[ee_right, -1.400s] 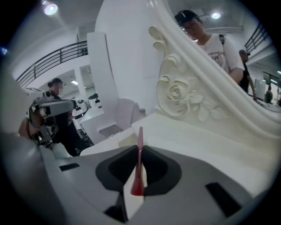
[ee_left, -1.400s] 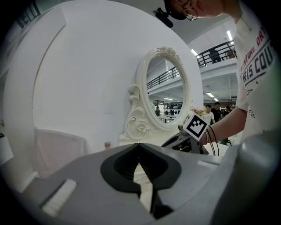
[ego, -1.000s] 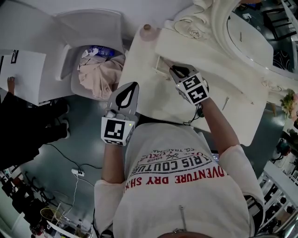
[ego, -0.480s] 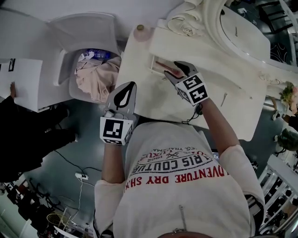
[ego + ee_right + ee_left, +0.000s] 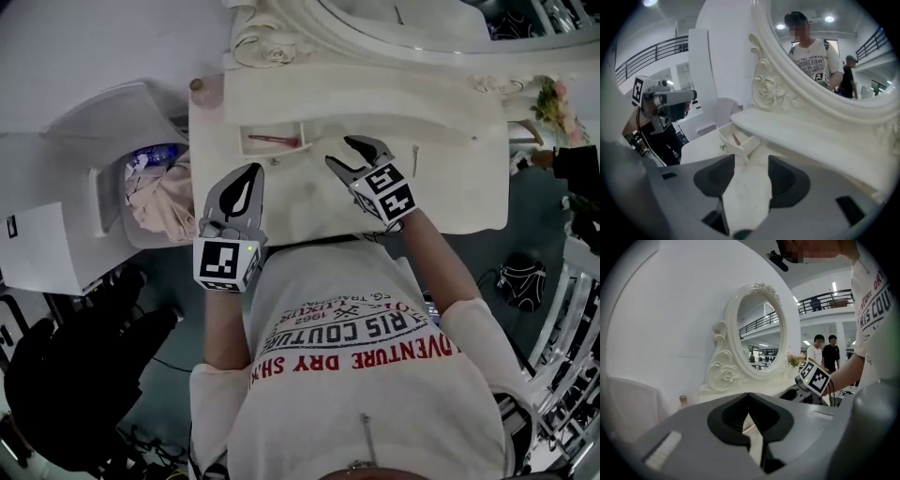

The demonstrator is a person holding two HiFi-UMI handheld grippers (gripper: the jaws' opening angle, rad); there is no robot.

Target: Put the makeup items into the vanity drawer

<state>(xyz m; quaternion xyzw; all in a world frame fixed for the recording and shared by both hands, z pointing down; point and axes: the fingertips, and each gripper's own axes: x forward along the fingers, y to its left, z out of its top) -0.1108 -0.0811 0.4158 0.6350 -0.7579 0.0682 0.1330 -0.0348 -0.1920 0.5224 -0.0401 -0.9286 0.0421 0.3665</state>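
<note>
The white vanity table (image 5: 450, 202) has a small drawer (image 5: 253, 148) pulled open at its left. A red stick-like makeup item (image 5: 275, 141) lies inside it, and the right gripper view shows the same red item (image 5: 736, 138) in the drawer (image 5: 746, 142). My right gripper (image 5: 337, 150) hovers over the tabletop just right of the drawer, its jaws open and empty (image 5: 751, 161). My left gripper (image 5: 255, 171) is shut on nothing above the table's front left edge, its jaws meeting (image 5: 748, 394). A thin stick (image 5: 413, 155) lies on the tabletop to the right.
A small brown-capped bottle (image 5: 197, 85) stands on the table's far left corner. The ornate oval mirror (image 5: 403, 11) rises behind the shelf. Left of the vanity is a white bin with cloth (image 5: 155, 192). Flowers (image 5: 553, 94) are at the far right.
My right gripper was shut at the drawer; it has opened, left the red item inside and drawn back to the right. The left gripper has hardly moved.
</note>
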